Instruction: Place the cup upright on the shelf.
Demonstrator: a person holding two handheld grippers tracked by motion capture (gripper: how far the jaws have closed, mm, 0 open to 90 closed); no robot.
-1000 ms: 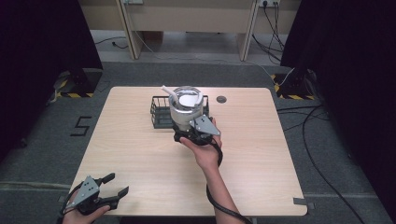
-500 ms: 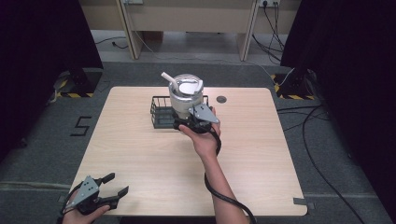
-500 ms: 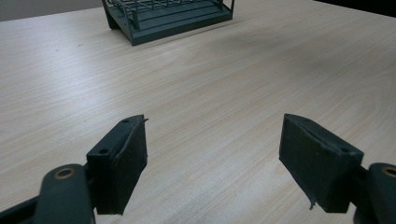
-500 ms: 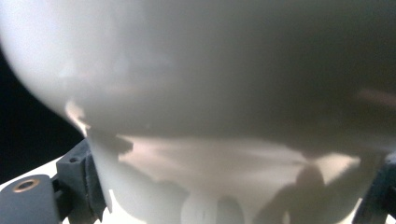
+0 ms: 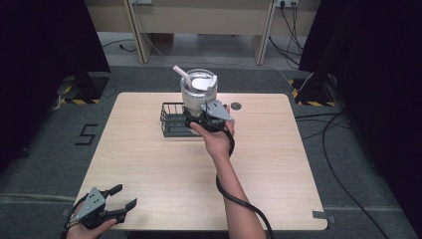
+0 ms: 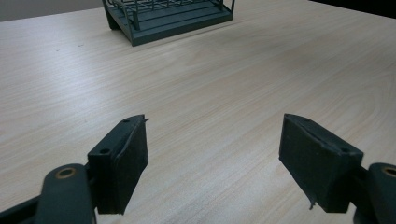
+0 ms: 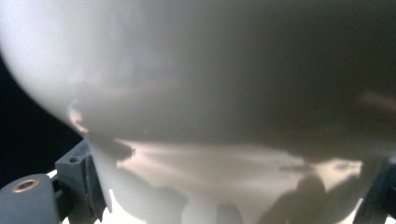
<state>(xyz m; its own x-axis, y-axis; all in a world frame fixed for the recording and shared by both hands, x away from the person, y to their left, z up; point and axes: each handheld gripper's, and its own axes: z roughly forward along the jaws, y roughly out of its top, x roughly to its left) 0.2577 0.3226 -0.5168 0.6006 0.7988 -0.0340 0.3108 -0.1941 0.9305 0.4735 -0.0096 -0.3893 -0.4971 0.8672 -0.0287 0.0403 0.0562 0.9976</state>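
A pale round bowl [image 5: 199, 88] with a white spoon-like handle [image 5: 180, 73] sticking out of it hangs just above the black wire basket [image 5: 171, 119] at the table's far middle. My right gripper [image 5: 199, 119] is shut on the bowl's lower part. In the right gripper view the bowl's white wall [image 7: 210, 93] looms close, with a jaw at each lower corner of my right gripper [image 7: 229, 196]. My left gripper [image 5: 125, 195] rests open over the table's near left corner. Nothing sits between its pads [image 6: 215, 158], and the basket [image 6: 168, 18] stands far ahead.
The wooden table [image 5: 149, 164] has a small round black grommet [image 5: 236, 106] just right of the bowl. The right gripper's cable [image 5: 234, 194] trails along the forearm to the near edge. Floor cables [image 5: 338, 149] lie right of the table.
My right gripper has raised the bowl higher above the basket, moving slightly away from me. The left gripper has stayed where it was, open.
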